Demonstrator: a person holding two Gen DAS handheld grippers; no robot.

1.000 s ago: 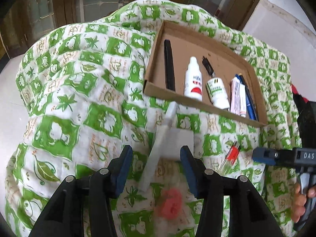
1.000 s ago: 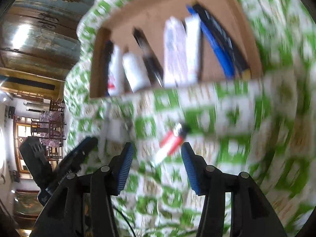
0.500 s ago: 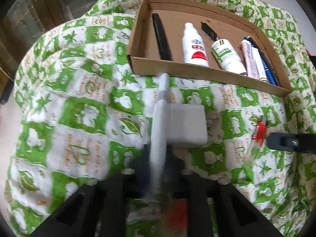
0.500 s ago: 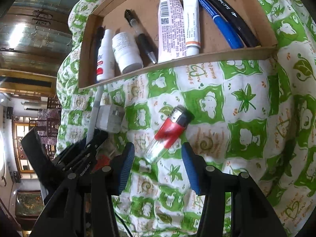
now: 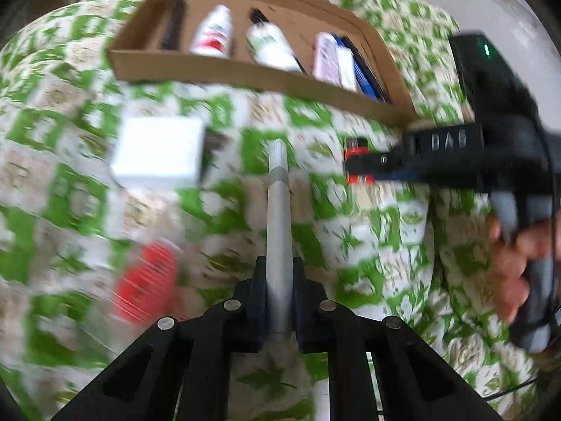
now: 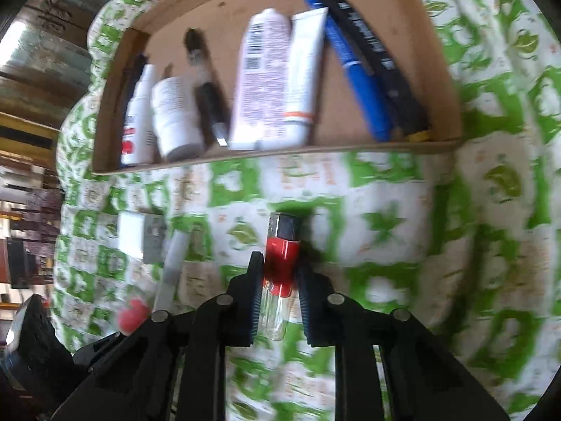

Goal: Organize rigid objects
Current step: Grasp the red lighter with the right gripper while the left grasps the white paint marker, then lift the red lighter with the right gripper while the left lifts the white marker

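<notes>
Now my left gripper (image 5: 278, 301) clamps a smooth grey pen (image 5: 278, 217); my right gripper's (image 6: 278, 294) jaws are closing on a red-and-clear plastic lighter (image 6: 280, 266).

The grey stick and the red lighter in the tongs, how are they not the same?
The grey stick is long, thin and plain grey; the red lighter is short and stubby, with a red middle, a black top and a see-through bottom. The stick pokes far out past the left tongs; the lighter barely clears the right tongs. The left tongs are fully shut on the stick, while the right tongs are closing on the lighter. Both point toward the cardboard tray.
</notes>
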